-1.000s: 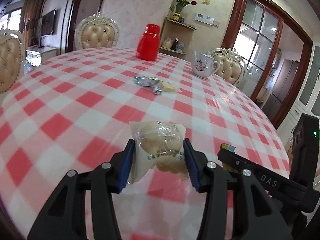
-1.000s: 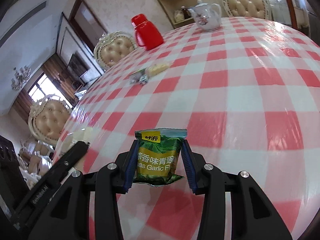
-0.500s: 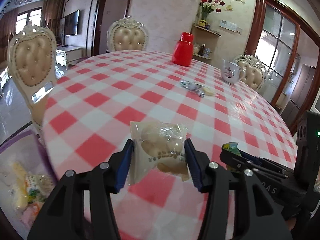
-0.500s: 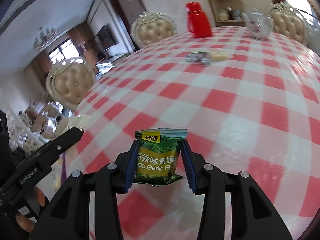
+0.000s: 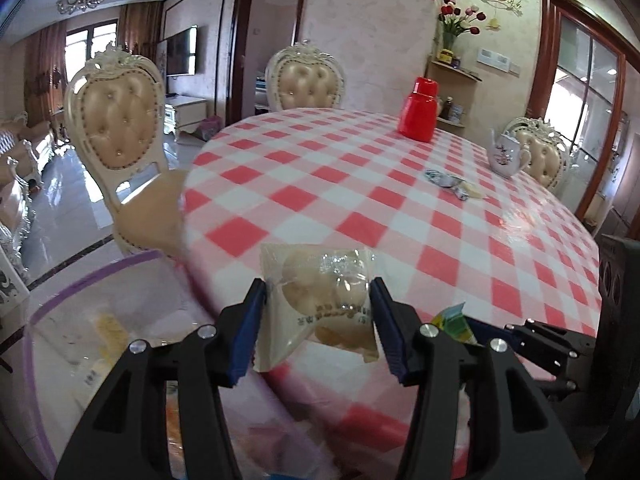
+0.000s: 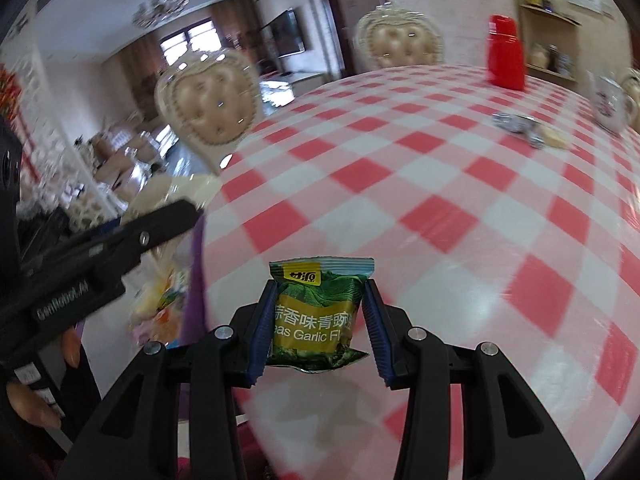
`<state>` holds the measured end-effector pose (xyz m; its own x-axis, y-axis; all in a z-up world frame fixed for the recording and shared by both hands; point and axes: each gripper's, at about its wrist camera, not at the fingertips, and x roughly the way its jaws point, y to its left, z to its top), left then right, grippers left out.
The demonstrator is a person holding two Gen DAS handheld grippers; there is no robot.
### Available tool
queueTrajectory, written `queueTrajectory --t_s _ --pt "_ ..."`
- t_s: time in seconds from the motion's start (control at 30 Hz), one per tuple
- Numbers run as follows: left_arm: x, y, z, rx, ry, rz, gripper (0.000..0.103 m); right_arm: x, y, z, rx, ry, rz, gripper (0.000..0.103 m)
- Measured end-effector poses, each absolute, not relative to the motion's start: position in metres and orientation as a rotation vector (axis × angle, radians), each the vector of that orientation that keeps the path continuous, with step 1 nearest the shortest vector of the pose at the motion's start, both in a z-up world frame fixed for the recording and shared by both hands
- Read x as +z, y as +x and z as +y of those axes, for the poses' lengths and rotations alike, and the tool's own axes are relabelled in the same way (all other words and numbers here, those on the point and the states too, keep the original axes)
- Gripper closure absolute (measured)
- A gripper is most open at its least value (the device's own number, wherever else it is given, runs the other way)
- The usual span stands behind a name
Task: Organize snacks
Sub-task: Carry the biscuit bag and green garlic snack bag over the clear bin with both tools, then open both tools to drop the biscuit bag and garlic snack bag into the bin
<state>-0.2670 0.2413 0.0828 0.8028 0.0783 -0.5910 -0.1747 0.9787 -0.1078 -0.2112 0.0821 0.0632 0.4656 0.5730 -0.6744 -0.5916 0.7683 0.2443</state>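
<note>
1. Left gripper (image 5: 318, 328) clamps clear pastry pack (image 5: 320, 300) above table (image 5: 360, 184) edge, beside purple-rimmed bag (image 5: 84, 280); slick film could slip.
2. Right gripper (image 6: 318, 320) pinches green pea packet (image 6: 318, 312); grippers near, collision risk.

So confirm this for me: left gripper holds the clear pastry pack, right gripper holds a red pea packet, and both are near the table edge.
One thing is wrong: the pea packet in the right gripper is green, not red, as the right wrist view shows. The rest stands: the left gripper holds the clear pastry pack, and both are near the edge of the table.
</note>
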Motion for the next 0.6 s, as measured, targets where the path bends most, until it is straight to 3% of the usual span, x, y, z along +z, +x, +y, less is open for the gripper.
queueTrajectory --t_s 0.6 --pt "0.081 -0.297 0.347 0.41 -0.18 0.621 0.049 0.069 -0.274 0.194 1.04 -0.234 0.788 0.061"
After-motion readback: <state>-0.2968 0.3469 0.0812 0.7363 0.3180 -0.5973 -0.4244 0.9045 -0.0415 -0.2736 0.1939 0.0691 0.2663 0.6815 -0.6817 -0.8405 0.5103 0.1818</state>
